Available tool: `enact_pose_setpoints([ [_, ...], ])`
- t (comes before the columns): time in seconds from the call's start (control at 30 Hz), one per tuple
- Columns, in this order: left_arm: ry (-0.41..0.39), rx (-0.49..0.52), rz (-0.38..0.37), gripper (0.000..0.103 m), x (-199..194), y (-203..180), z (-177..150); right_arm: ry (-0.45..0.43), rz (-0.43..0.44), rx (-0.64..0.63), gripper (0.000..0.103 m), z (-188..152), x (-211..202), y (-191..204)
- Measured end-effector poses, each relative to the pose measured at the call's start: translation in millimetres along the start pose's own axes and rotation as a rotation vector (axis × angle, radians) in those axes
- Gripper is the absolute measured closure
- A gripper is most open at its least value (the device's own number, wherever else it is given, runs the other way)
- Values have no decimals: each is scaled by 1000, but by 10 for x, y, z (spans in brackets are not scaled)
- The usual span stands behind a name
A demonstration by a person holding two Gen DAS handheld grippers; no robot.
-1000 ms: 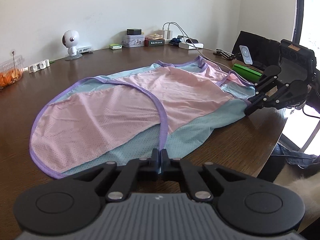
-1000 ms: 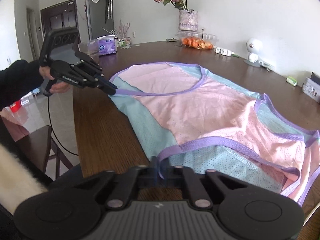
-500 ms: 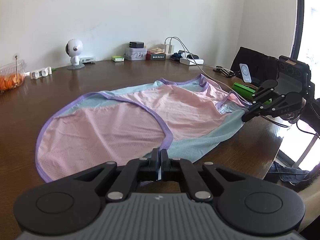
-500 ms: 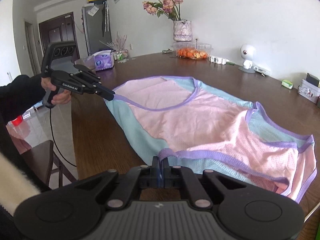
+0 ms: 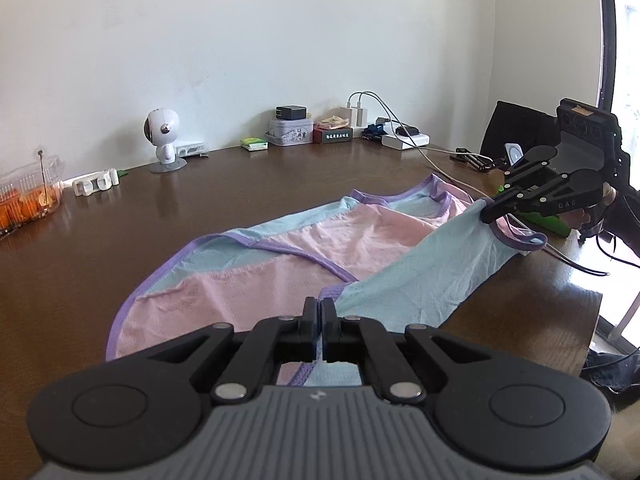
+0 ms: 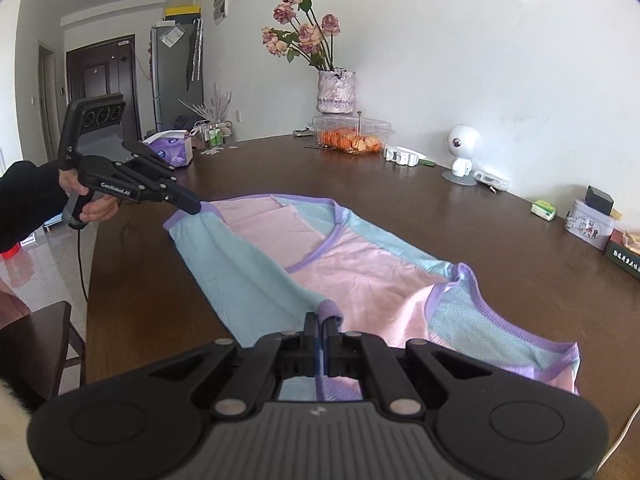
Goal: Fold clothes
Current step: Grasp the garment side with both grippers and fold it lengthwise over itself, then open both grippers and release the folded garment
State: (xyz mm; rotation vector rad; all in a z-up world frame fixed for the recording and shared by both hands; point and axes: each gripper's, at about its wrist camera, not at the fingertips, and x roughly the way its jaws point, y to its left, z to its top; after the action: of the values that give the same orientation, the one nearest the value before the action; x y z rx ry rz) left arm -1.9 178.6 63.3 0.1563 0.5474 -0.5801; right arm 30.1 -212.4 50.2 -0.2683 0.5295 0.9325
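Observation:
A pink and light-blue sleeveless top (image 5: 304, 240) with purple trim lies on the brown table (image 5: 200, 192). Its near blue side is lifted off the wood and stretched between my two grippers. In the left wrist view my left gripper (image 5: 322, 308) is shut on a purple-trimmed corner of it. My right gripper (image 5: 490, 214), over at the right, pinches the other corner. The right wrist view has my right gripper (image 6: 322, 320) shut on purple trim of the top (image 6: 360, 268). My left gripper (image 6: 194, 206), held in a hand, grips the far corner there.
Along the wall stand a white round camera (image 5: 163, 136), a clear box of oranges (image 5: 28, 196), tins and chargers (image 5: 290, 130) with cables, and a vase of roses (image 6: 336, 92). A green object (image 5: 548, 224) lies by the right table edge. A chair (image 6: 40, 336) stands beside the table.
Both grippers have risen and moved over the table with the top's near edge in them. The blue side band now hangs off the wood between them instead of lying flat.

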Motion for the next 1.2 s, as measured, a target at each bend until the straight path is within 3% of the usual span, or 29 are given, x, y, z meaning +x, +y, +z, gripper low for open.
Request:
enact_pose_setpoints([
  [0.2,46,-6,25,101,294,208,114,56,10,-13,102,215,325,-333],
  [0.27,94,-9,49,96,413,247,96,100,2,-9,101,217,463,-401],
  [0.3,97,-6,78,92,430,252,83,124,-17,-10,95,199,532,-414],
  [0.33,91,-12,104,67,415,262,71,128,-38,-9,75,177,551,-425],
  [0.37,75,-29,129,31,371,278,60,130,-59,-8,60,154,567,-436],
  [0.4,49,-47,143,20,297,284,50,107,-72,16,32,135,512,-469],
  [0.43,20,-62,147,15,210,278,40,82,-85,42,20,116,452,-503],
  [0.5,-14,-69,132,11,46,235,29,30,-83,103,20,102,274,-586],
  [0.53,-33,-65,124,0,-50,196,21,16,-91,116,17,89,167,-586],
  [0.7,-86,-37,61,0,-419,-38,0,-9,-120,58,0,-56,-387,-344],
  [0.93,-98,53,17,0,-455,-412,61,9,-99,-21,0,-333,-819,106],
  [1.2,-11,105,-38,0,-170,-781,-28,83,-158,-15,0,-615,-817,179],
])
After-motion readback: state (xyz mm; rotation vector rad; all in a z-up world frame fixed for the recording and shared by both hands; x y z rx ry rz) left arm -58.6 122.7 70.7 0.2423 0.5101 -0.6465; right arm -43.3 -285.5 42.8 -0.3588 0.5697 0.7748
